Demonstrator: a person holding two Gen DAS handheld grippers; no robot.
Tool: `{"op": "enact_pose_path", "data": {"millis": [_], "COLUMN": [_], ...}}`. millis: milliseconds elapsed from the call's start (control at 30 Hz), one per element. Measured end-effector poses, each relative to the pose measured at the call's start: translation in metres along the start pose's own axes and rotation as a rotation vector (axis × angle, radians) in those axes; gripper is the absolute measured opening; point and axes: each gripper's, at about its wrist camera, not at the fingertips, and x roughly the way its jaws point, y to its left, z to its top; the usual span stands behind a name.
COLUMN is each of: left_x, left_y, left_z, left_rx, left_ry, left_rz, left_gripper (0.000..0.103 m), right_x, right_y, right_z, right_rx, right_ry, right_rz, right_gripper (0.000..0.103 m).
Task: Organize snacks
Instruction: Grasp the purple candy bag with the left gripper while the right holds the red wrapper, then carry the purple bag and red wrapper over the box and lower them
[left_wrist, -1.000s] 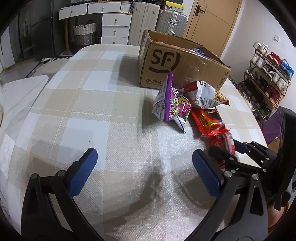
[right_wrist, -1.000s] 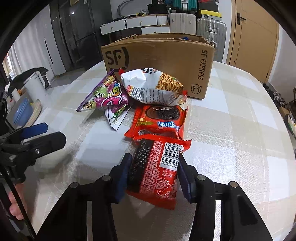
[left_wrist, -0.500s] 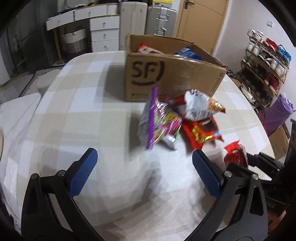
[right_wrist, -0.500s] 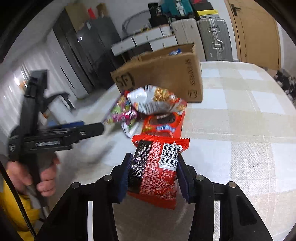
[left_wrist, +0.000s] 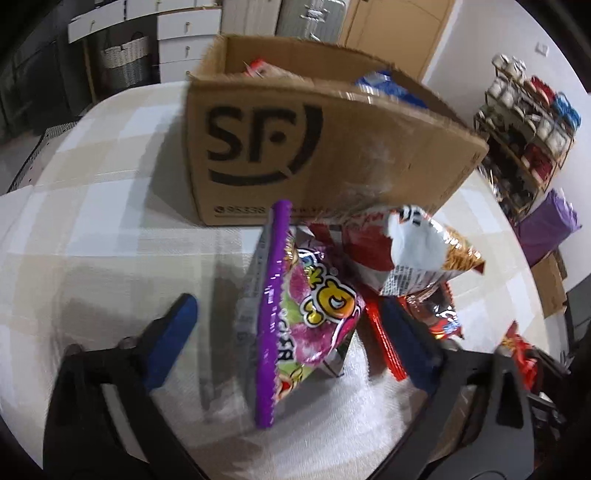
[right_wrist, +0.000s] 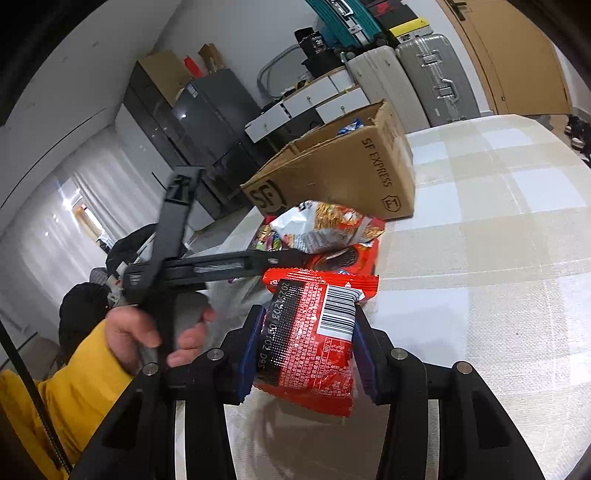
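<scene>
A purple snack bag (left_wrist: 306, 314) stands on edge on the checked tablecloth, in front of the open SF cardboard box (left_wrist: 314, 147). My left gripper (left_wrist: 288, 332) straddles this bag, its jaws closing; the blue pads (left_wrist: 173, 328) are clear of it on the left side. Beside the bag lie a white-and-orange noodle snack bag (left_wrist: 417, 258) and a red cookie pack (left_wrist: 436, 314). My right gripper (right_wrist: 306, 343) is shut on a red packet (right_wrist: 310, 332) with a barcode, held above the table. In the right wrist view the left gripper (right_wrist: 221, 266) reaches into the pile, held by a hand (right_wrist: 147, 332) in a yellow sleeve.
The box (right_wrist: 343, 177) holds several snacks. The checked table (right_wrist: 498, 258) stretches to the right of the pile. A shoe rack (left_wrist: 528, 129) stands past the table's right edge; suitcases (right_wrist: 424, 81), white drawers and a wicker basket (left_wrist: 125, 62) line the far wall.
My left gripper moved forward to the snack pile, and its jaws narrowed around the purple bag. The right gripper turned and swung with the red packet still in it.
</scene>
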Motion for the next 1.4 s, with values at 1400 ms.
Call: {"op": "enact_pose_path", "data": {"millis": [1400], "left_x": [-0.308], "left_y": [-0.041], "left_z": [-0.092], "left_rx": [0.104], "left_ry": [-0.465], "left_rz": [0.017], "left_gripper": [0.054], "right_x": [-0.096], "right_y": [0.153], "right_z": [0.074], "right_rx": [-0.251], "right_ry": [-0.244], "right_rz": [0.067], "right_gripper": [0.046]}}
